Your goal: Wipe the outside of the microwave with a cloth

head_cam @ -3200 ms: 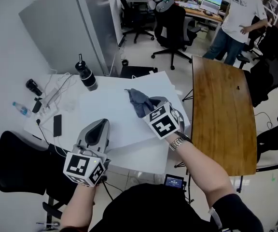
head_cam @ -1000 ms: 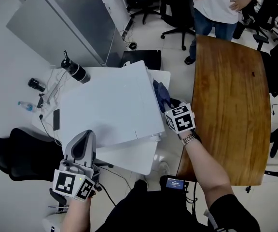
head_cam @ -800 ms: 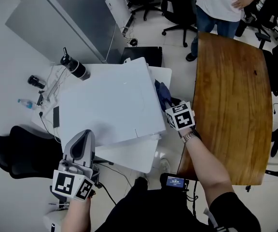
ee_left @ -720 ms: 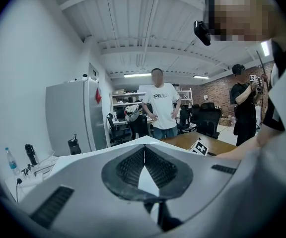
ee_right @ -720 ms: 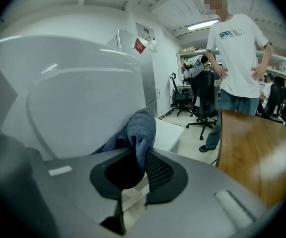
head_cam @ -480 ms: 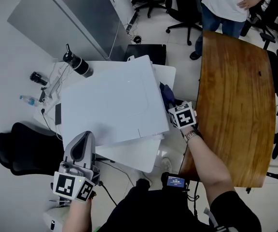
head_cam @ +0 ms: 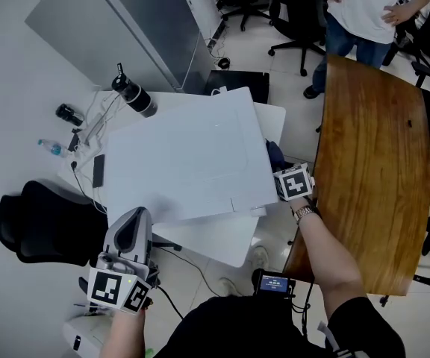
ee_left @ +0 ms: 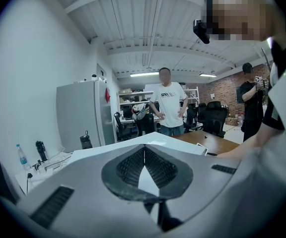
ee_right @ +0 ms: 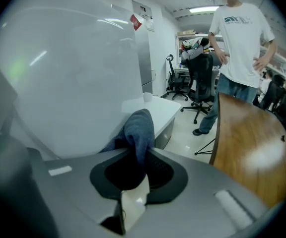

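Against the right-hand side wall of the microwave [head_cam: 189,162], the blue cloth [ee_right: 139,125] hung bunched from the right gripper [ee_right: 138,155], whose jaws stood narrowly parted and clamped on a fold of it. The microwave, a white box, sat on a white table [head_cam: 222,239] with its top face toward the head camera. The cloth lay at its side face, low toward the front corner (neither view confirmed contact with the wall, only closeness). The left gripper [ee_left: 144,150] was empty, its jaws fully together, held off the front left corner of the table and touching nothing.

Further out, a dark flask [head_cam: 134,97] and a phone [head_cam: 98,170] lay on the table behind and left of the microwave. A wooden table [head_cam: 368,162] stood just beside the right arm, with a bystander [head_cam: 368,10] beyond it.

Assessment: side wipe judged under way; the condition of the other faces was not verifiable.

Risks noted:
- The grip took only a small fold, so drag on the wall might pull the cloth free.
- The left gripper did not brace the appliance, which might slide under sideways pressure.
- The hard jaws might scrape the casing wherever the cloth failed to cover them.
- The narrow gap to the wooden table left the right arm little room.
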Available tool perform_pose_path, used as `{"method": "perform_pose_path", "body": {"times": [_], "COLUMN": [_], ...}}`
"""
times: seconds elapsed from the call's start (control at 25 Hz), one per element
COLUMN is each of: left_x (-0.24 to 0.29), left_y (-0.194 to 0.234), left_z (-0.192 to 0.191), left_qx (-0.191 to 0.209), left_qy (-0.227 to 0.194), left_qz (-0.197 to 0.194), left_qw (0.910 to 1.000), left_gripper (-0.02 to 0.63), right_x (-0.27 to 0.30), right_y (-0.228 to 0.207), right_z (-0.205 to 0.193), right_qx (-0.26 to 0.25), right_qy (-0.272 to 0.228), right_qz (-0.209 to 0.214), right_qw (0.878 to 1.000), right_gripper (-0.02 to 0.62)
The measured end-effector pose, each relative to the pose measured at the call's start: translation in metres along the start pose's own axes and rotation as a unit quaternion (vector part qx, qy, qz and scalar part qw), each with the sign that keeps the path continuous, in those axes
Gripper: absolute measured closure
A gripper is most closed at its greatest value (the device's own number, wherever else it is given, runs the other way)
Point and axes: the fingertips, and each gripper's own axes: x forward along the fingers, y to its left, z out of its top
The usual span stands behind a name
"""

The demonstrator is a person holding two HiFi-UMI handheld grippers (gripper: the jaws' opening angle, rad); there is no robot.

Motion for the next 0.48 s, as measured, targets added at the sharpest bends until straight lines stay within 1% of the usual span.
{"method": "perform_pose_path", "body": {"times": [0.2, 0.36, 0.48], "left_x": [-0.016, -0.033, -0.050], "left_y": [0.006, 0.007, 0.007], "left_z": [-0.001, -0.002, -0.007], "left_qx": [-0.008, -0.020, -0.028], "left_qy": [-0.015, -0.033, -0.044], "left_qz": [-0.006, -0.022, -0.036], "left_qw": [0.9998, 0.9990, 0.9980], "left_gripper": [0.601, 0.600, 0.601], "right_x": [-0.029, -0.065, -0.099], "right_y": [-0.003, -0.003, 0.004], "right_z": [0.004, 0.001, -0.003], "right_qx": [0.009, 0.008, 0.005], "right_qy": [-0.016, -0.028, -0.040], "right_qz": [-0.017, -0.043, -0.061], "right_qw": [1.000, 0.999, 0.997], "right_gripper": [0.548, 0.548, 0.548]}}
